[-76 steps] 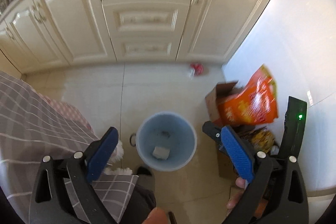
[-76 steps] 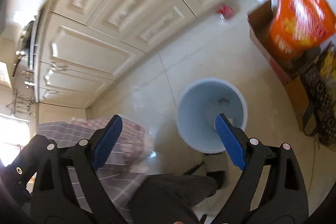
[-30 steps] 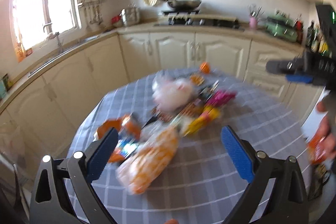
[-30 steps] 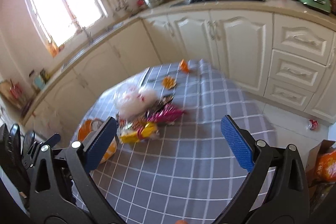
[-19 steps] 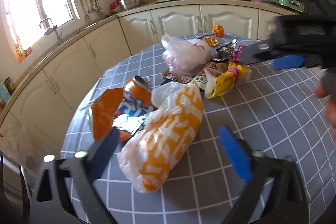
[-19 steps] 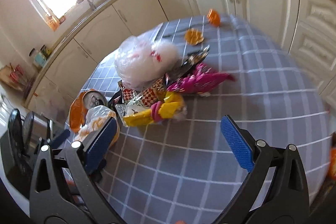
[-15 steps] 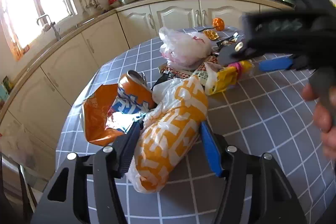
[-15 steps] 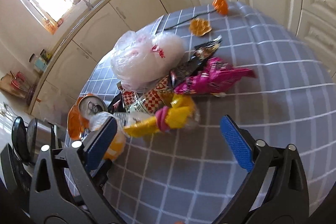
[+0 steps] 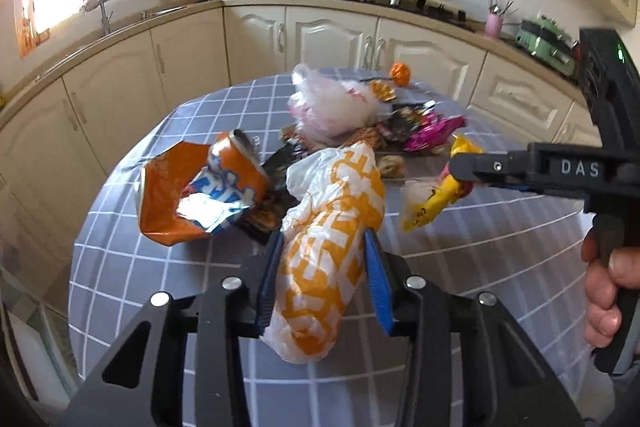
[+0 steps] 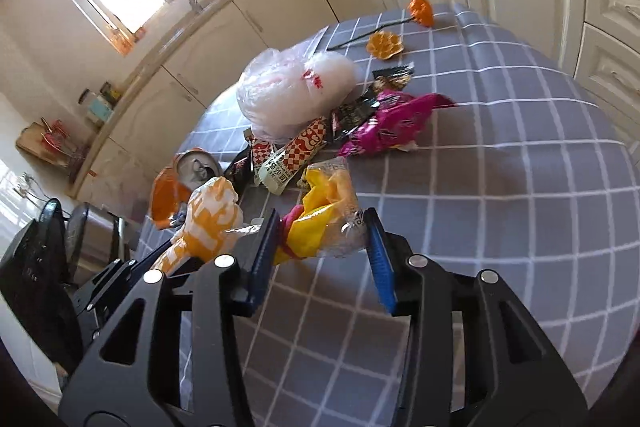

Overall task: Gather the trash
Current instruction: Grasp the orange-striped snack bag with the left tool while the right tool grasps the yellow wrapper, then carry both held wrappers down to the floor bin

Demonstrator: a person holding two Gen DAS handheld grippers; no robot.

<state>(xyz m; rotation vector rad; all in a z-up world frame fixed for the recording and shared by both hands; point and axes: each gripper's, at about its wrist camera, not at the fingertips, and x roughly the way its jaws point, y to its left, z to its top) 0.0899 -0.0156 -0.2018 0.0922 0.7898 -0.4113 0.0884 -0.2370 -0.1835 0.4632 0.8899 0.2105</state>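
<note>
Left tool (image 9: 324, 269) closing round orange-white bag (image 9: 328, 239), right tool (image 10: 320, 247) closing round yellow wrapper (image 10: 320, 215); both prob. light, soft, slippery film, so pinch mid-body w/ bunched folds.

Left gripper (image 9: 324, 259): jaws closing, pads apparently pressing the orange-and-white bag (image 9: 332, 247). Right gripper (image 10: 320, 251): jaws closing around the yellow wrapper (image 10: 320, 223). A hand (image 9: 604, 291) grips its handle.
</note>
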